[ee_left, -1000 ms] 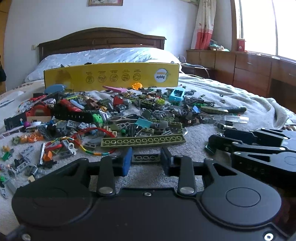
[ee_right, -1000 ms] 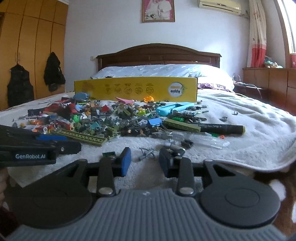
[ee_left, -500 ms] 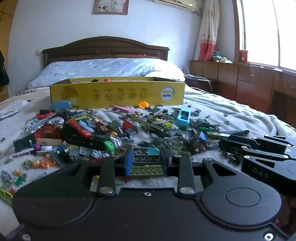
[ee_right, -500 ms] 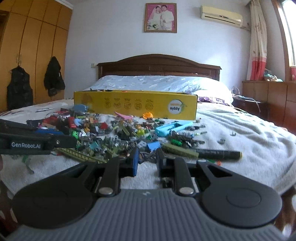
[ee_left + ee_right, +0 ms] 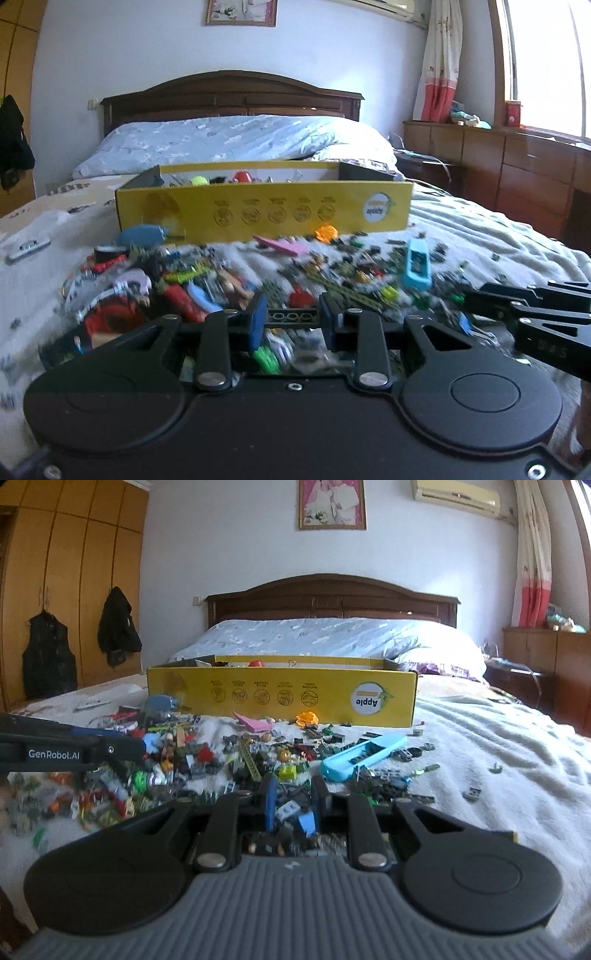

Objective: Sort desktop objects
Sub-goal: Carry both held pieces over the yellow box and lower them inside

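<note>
Left gripper (image 5: 292, 317) clamps a dark studded brick (image 5: 292, 316); right gripper (image 5: 293, 797) stands slightly apart, empty.
Far yellow box (image 5: 266, 210) holds small toys.

**Colours on the bed**

The box (image 5: 263, 208) is bright yellow, with a row of round brownish emblems and a white circle with a green word on its front wall. The blanket (image 5: 498, 746) is white with a soft grey pattern. The pile of bricks (image 5: 221, 764) is mixed: red, green, grey, orange, black and olive. One long case (image 5: 364, 755) is light blue; a flat piece (image 5: 253, 722) is pink; a small lump (image 5: 307, 717) is orange. The left gripper (image 5: 292, 320) is black with one blue pad, and it carries a dark grey studded plate (image 5: 292, 316). The right gripper (image 5: 293, 799) is black and grey, also with one blue pad. The pillow (image 5: 229, 142) is pale blue with white flowers. The headboard (image 5: 332, 594) is dark brown.
</note>
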